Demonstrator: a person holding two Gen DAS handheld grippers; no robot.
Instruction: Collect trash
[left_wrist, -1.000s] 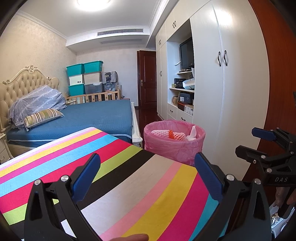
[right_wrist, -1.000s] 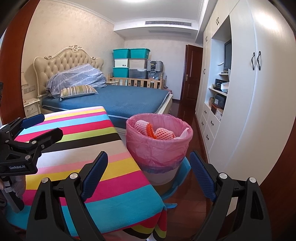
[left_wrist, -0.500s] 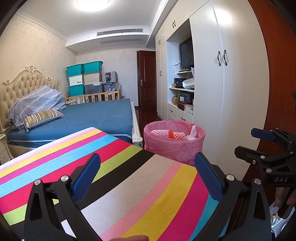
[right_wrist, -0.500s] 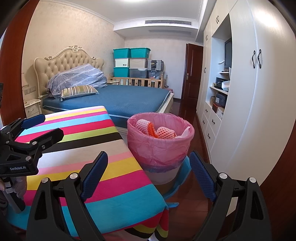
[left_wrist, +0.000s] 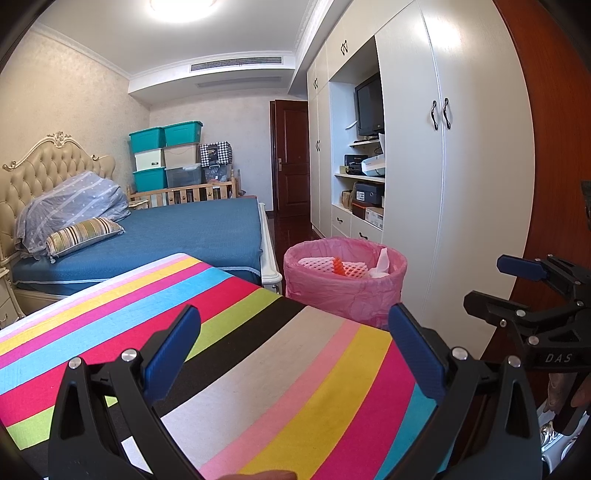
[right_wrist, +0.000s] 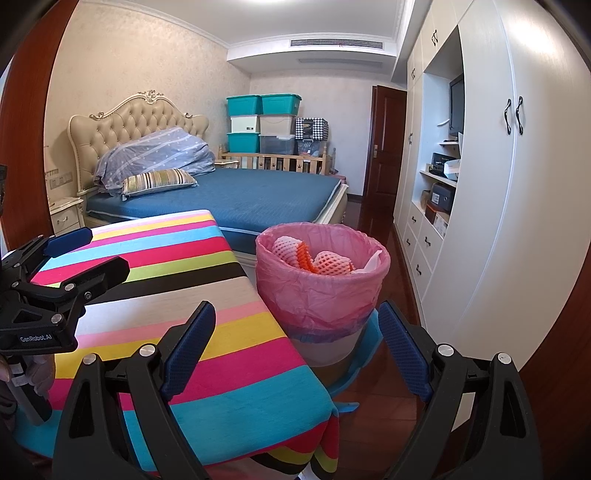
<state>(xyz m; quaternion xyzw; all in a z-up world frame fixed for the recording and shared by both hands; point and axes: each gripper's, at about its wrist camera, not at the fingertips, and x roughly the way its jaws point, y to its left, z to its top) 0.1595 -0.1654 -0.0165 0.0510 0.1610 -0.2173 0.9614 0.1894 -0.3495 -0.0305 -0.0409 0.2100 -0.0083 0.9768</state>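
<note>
Tablecloth (left_wrist: 258, 369): woven fabric, flat, in broad straight stripes of pink, yellow, cyan, magenta, lime, black, beige; fills lower left of both views and drapes over the table edge in the right wrist view. No loose item lies on the visible cloth.

Trash bin (right_wrist: 321, 291): one, round, lined with a thin crinkled pink plastic bag folded over the rim; pale hard wall shows below the liner. Stands on the dark glossy wood floor just beside the table's far corner, centre of the right wrist view. Contents: two pink-white foam mesh fruit sleeves (right_wrist: 328, 264), one orange ridged piece (right_wrist: 304, 254), one white crumpled tissue (right_wrist: 373, 262) against the right rim.

Left gripper (left_wrist: 293, 354): black rigid frame, two blue textured pads, jaws spread wide over the cloth, nothing between them.

Right gripper (right_wrist: 297, 347): same build, jaws spread wide, empty, framing the bin's base and the table corner.

Background: one bed (right_wrist: 255, 195) with blue quilted cover and tufted cream headboard; one striped pillow; six stacked plastic storage boxes (right_wrist: 262, 123), three teal, three pale; smooth white wardrobe (left_wrist: 461, 166), upper right.
</note>
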